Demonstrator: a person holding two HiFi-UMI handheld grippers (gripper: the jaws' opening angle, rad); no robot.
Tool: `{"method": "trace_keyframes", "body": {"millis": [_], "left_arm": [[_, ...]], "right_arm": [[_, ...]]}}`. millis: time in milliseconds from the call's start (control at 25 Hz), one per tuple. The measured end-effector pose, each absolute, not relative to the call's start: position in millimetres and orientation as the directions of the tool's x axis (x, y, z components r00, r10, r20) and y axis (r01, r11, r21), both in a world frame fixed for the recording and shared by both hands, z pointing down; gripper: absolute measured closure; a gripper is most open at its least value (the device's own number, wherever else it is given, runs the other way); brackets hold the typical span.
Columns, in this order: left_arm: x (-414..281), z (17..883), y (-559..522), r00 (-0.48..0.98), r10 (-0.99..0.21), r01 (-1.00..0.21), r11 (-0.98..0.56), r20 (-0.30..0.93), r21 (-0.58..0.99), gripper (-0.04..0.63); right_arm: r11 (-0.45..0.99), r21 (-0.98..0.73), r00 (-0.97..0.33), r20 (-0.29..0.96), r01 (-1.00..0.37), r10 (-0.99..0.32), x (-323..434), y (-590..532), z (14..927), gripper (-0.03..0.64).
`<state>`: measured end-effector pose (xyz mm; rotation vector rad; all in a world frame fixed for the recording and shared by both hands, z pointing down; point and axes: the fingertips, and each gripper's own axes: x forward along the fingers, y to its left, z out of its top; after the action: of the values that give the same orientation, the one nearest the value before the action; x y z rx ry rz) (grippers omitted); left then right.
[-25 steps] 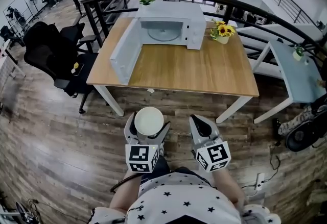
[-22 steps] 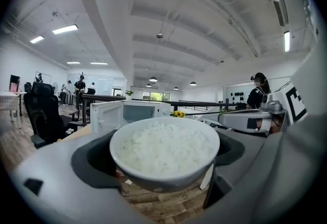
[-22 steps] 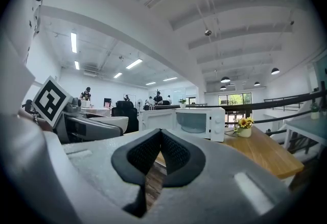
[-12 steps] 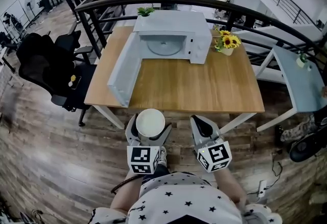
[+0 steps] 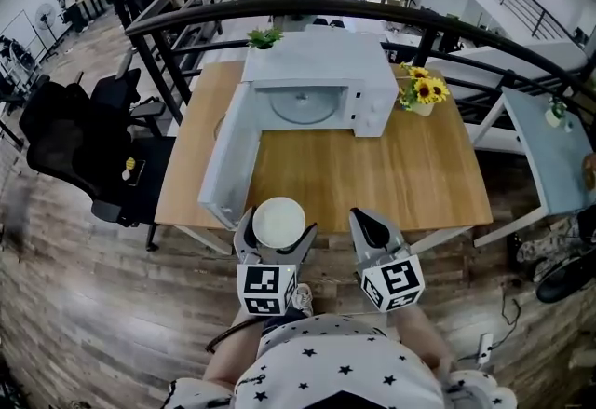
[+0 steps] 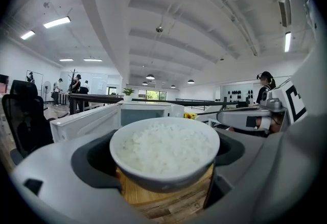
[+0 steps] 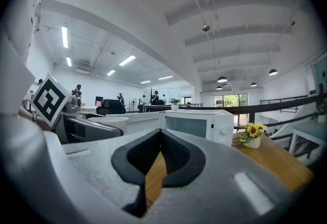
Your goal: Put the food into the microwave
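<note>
- Left gripper [image 5: 276, 241] is carrying the bowl [image 6: 166, 181] of rice [image 6: 164, 147] level and rim-up. My read: it's being kept flat so nothing spills on the way in.
- Its fingers [image 6: 56, 172] are spreading only as wide as the bowl and clamping its lower wall from both sides. The bowl is sitting low between them, with the rice riding above the jaw line.
- The bowl is hanging right at the near edge of the table [image 5: 391, 170], not yet inside anything.
- Microwave [image 5: 321, 72] is sitting at 12 o'clock from the bowl, at the far side of the table. Its door [image 5: 226, 160] is swinging out toward 11 o'clock, wide open. The turntable [image 5: 300, 105] is showing bare, so the cavity is ready to take the bowl.
- Right gripper [image 7: 160, 139] is hovering at 3 o'clock of the left one. Its pads are pressing together at the tips with nothing between them; only table wood is showing through the slit below.
- Likely reason it's idling: the door is already open, so there's no job for it.
- Sunflowers [image 5: 421, 90] are standing at 1 o'clock, beside the microwave and off the path.
- Judgement: the run toward 12 o'clock is looking clear, and the door edge on the 11 o'clock side is the one thing worth watching.
</note>
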<state>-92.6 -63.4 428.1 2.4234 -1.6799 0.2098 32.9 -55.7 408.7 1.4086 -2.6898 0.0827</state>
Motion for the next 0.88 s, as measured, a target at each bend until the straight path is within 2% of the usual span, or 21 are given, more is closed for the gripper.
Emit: {"method": "trace_keyframes", "body": {"millis": [880], "left_arm": [[-103, 447, -166, 0.429, -0.871, -0.903, -0.421, 0.239, 0.084, 0.083]], "right_arm": [[0.495, -0.006, -0.491, 0.139, -0.869, -0.86, 12, -141, 420, 0.612]]}}
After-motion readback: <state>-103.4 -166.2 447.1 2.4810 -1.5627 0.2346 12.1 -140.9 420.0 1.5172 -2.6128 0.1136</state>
